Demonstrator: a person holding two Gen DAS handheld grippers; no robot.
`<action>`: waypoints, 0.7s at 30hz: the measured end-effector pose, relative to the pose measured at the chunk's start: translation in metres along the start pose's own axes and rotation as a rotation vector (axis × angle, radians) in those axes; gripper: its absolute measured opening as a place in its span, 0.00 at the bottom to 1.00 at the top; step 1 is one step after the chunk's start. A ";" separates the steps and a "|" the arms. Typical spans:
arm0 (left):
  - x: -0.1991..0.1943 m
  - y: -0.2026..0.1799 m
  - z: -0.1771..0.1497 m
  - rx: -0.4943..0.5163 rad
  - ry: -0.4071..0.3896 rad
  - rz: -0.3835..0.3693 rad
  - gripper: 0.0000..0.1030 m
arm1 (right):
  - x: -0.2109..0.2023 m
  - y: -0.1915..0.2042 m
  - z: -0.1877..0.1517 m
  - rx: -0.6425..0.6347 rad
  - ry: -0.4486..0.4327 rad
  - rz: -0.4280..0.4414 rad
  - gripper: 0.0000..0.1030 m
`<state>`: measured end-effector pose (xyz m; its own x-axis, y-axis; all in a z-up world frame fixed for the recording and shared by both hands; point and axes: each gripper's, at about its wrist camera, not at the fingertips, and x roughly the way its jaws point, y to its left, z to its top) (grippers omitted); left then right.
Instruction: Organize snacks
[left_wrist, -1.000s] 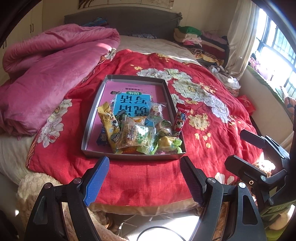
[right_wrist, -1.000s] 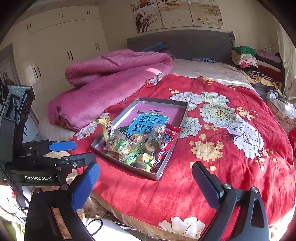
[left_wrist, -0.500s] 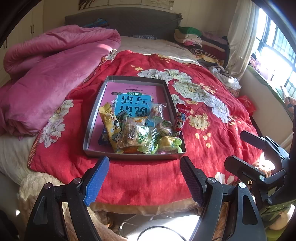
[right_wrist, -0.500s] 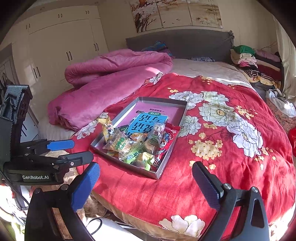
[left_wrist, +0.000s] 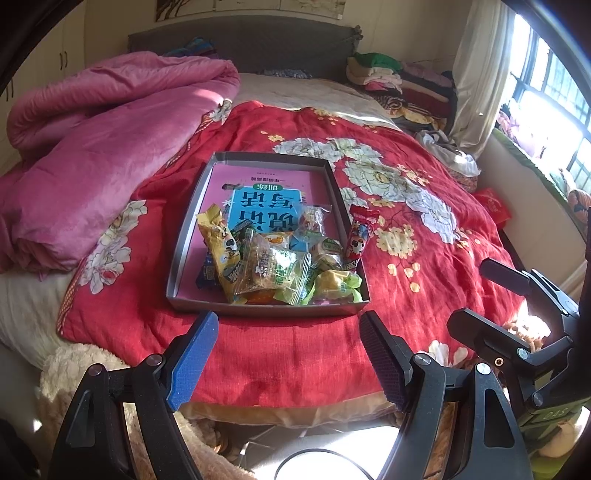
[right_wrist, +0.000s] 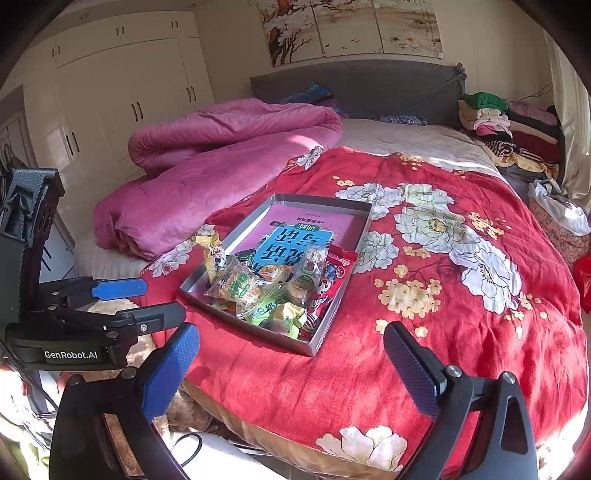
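Both grippers, left (left_wrist: 288, 354) and right (right_wrist: 291, 365), hang wide and empty near the bed's edge. Snacks (left_wrist: 273, 258) fill the tray's (left_wrist: 184, 236) near end; one red packet (left_wrist: 360, 232) seems propped on its right wall.

The left gripper (left_wrist: 288, 354) and right gripper (right_wrist: 291, 363) are both hanging side by side, tilting downward, jaws gaping wide, gripping nothing.

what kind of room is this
A bedroom, most likely in a home: a bed with a red floral quilt and grey headboard, built-in wardrobes, and folded clothes stacked beside the headboard.
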<state>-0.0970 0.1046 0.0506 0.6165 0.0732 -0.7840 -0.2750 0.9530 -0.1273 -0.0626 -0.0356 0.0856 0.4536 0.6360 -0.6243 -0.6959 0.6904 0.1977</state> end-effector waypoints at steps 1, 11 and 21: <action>0.000 0.000 0.000 0.001 -0.001 -0.001 0.78 | 0.000 0.000 0.000 0.000 0.000 0.000 0.98; -0.003 0.000 0.001 0.002 -0.003 0.000 0.78 | -0.003 0.000 0.001 -0.001 -0.007 -0.004 0.98; -0.003 0.004 0.001 -0.004 -0.004 0.013 0.78 | -0.004 -0.001 0.002 0.004 -0.008 -0.016 0.98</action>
<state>-0.0992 0.1088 0.0533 0.6158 0.0864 -0.7832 -0.2857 0.9508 -0.1197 -0.0621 -0.0385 0.0895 0.4686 0.6278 -0.6214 -0.6866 0.7015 0.1909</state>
